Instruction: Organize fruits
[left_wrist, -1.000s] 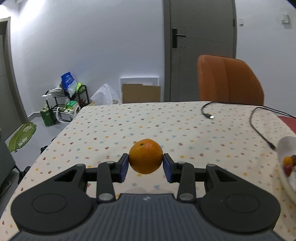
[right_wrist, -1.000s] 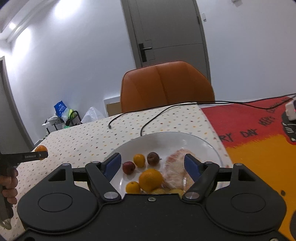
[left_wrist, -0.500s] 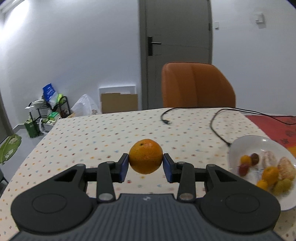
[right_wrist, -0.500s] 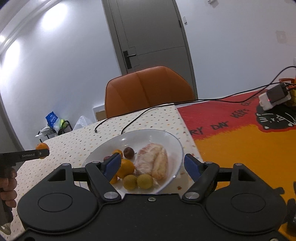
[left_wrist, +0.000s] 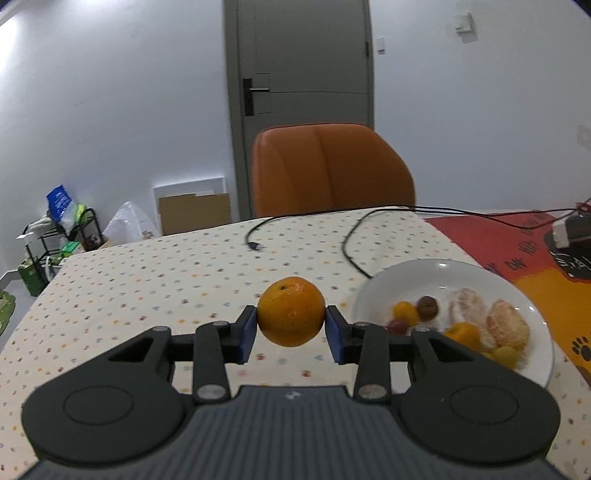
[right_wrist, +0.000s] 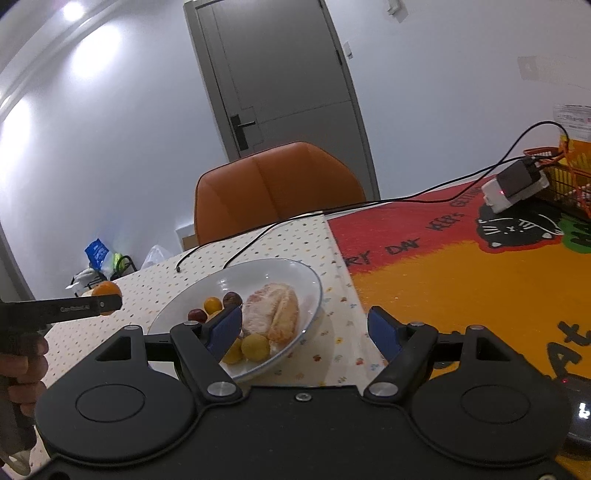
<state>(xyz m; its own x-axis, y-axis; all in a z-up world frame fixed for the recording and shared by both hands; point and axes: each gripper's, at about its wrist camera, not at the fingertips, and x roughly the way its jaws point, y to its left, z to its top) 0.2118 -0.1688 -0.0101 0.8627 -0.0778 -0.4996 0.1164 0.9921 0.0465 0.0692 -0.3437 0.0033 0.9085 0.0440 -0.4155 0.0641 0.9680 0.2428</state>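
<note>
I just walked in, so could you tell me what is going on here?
A person is sorting fruit with two hand-held grippers. The left hand-held gripper is shut on an orange, held above the table beside the plate of fruit. The right hand-held gripper is open and empty, near the plate's edge.

Orange fruit (left_wrist: 291, 312), bright orange with a fine speckled skin. Blue pads (left_wrist: 246, 334) on black claw arms. White plate (left_wrist: 384, 291) with a faint blue rim, carrying yellow, orange and dark reddish-brown small fruits plus pale pink-orange peeled segments (right_wrist: 275, 312). Cream cloth (left_wrist: 147, 288) on the surface, dotted in many colours. Red and yellow mat (right_wrist: 461, 273) with black lettering and a black cat. Orange chair (left_wrist: 328, 170); grey door (left_wrist: 303, 74); black cables (left_wrist: 354, 243).
</note>
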